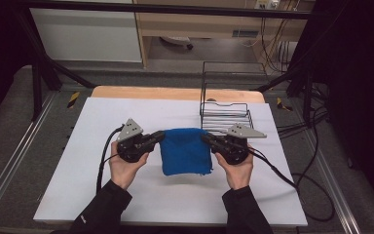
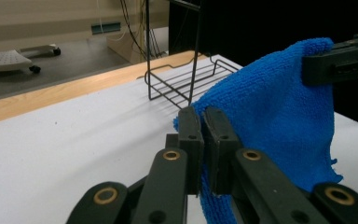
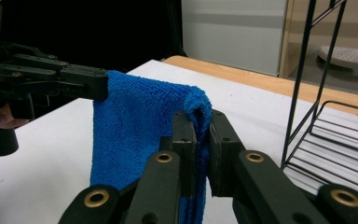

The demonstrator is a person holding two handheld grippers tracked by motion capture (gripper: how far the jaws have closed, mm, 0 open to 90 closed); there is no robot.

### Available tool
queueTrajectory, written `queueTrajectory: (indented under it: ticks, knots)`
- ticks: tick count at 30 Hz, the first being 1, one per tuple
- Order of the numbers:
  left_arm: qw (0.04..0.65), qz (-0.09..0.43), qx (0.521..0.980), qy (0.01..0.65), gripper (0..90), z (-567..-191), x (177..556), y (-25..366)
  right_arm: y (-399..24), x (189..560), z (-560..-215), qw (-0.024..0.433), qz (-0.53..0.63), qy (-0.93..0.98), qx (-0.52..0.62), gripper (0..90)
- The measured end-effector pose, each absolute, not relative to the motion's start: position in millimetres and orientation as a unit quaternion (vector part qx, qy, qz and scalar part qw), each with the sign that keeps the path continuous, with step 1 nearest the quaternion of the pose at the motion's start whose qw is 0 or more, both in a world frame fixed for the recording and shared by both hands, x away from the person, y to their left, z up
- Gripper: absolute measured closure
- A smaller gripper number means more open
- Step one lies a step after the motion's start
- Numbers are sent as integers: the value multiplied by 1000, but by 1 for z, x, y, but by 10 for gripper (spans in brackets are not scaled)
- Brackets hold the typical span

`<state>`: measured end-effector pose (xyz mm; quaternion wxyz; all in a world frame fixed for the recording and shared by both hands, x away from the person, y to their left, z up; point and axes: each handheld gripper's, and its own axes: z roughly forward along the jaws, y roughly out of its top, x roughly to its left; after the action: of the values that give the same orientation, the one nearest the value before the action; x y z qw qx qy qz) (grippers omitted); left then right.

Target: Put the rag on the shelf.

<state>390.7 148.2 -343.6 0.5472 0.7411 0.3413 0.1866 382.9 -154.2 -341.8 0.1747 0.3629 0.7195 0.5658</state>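
High view shows your 2 tongs holding the blue cloth (image 1: 185, 151) between them above the white desk (image 1: 102, 185). Your left tongs (image 1: 159, 137) are clamped on its left upper corner, your right tongs (image 1: 206, 138) on its right upper corner. It hangs down from both, just in front of the wire rack (image 1: 224, 114).

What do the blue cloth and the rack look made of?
Cloth: soft microfibre-like terry, judging by its looped, fuzzy pile and limp drape; matt. Rack: thin black wire, probably coated metal, with a slight sheen on the rods.
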Motion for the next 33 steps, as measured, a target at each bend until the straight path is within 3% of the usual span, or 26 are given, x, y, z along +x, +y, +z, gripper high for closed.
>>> queueTrajectory:
  ticks: [33]
  knots:
    - [604,206,709,300,860,-299,408,102,-198,378,-297,251,597,672,358,837]
